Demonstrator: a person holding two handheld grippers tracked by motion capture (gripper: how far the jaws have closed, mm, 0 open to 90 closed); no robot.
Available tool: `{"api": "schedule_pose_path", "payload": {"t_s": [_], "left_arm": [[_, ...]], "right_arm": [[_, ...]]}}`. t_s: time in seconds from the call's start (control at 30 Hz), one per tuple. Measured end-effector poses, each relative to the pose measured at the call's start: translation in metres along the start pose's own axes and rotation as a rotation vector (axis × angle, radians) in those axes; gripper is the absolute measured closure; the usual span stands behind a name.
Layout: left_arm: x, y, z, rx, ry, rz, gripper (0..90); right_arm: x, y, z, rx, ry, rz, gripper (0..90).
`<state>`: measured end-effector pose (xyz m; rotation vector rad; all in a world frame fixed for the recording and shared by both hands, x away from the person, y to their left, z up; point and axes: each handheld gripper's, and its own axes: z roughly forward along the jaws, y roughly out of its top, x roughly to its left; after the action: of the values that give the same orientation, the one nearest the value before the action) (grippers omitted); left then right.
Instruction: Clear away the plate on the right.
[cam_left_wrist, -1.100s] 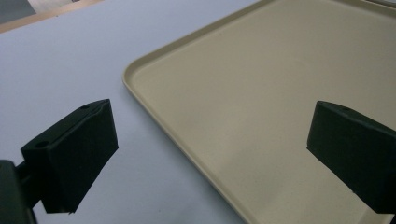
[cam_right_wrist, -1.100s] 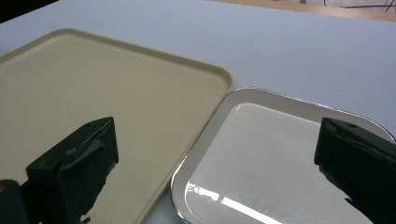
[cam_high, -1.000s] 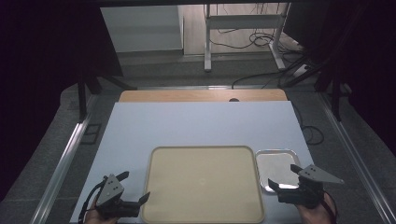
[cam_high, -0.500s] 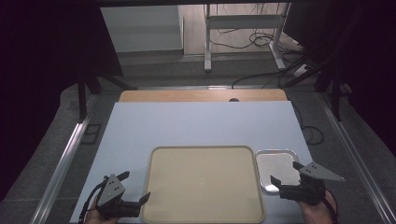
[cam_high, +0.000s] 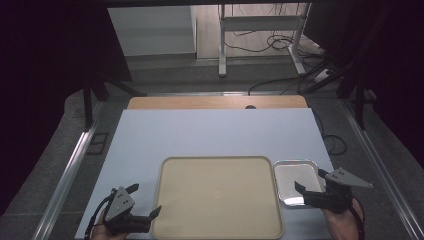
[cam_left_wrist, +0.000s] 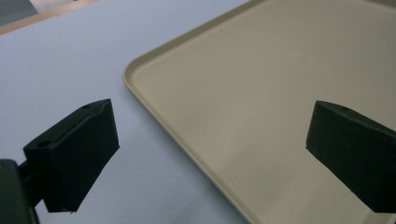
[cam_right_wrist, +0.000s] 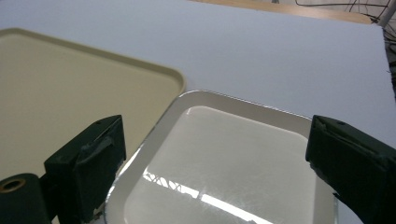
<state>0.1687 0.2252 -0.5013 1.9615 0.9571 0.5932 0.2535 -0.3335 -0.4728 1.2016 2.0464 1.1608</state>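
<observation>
high view: the left gripper (cam_high: 142, 204) sits at lower left, jaws wide, beside the beige tray (cam_high: 217, 195) on the tabletop (cam_high: 210, 135); the right gripper (cam_high: 307, 181), lower right, hangs over the small steel tray (cam_high: 292, 175), jaws wide but just closing slightly, empty.

left gripper view: jaws straddle the beige tray's rim.

right gripper view: the steel tray lies lower centre between the jaws.

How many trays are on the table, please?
2. A large beige tray lies at the near middle of the table. A small metal tray lies just right of it, in front of the open right gripper. Nothing seems hidden.
</observation>
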Motion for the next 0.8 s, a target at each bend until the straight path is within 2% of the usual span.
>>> {"api": "schedule_pose_path", "payload": {"t_s": [0.23,0.4,0.5,0.8], "left_arm": [[0.000,0.000,0.000,0.001,0.000,0.002,2.0],[0.000,0.000,0.000,0.003,0.001,0.005,2.0],[-0.001,0.000,0.000,0.004,0.001,0.007,2.0],[-0.001,0.000,0.001,0.006,0.003,0.010,2.0]], "right_arm": [[-0.012,-0.002,0.008,0.047,-0.028,0.030,3.7],[-0.016,-0.004,0.010,0.055,-0.060,0.059,1.4],[-0.020,-0.004,0.011,0.057,-0.058,0.095,0.6],[-0.032,-0.005,0.016,0.091,-0.103,0.120,0.4]]}}
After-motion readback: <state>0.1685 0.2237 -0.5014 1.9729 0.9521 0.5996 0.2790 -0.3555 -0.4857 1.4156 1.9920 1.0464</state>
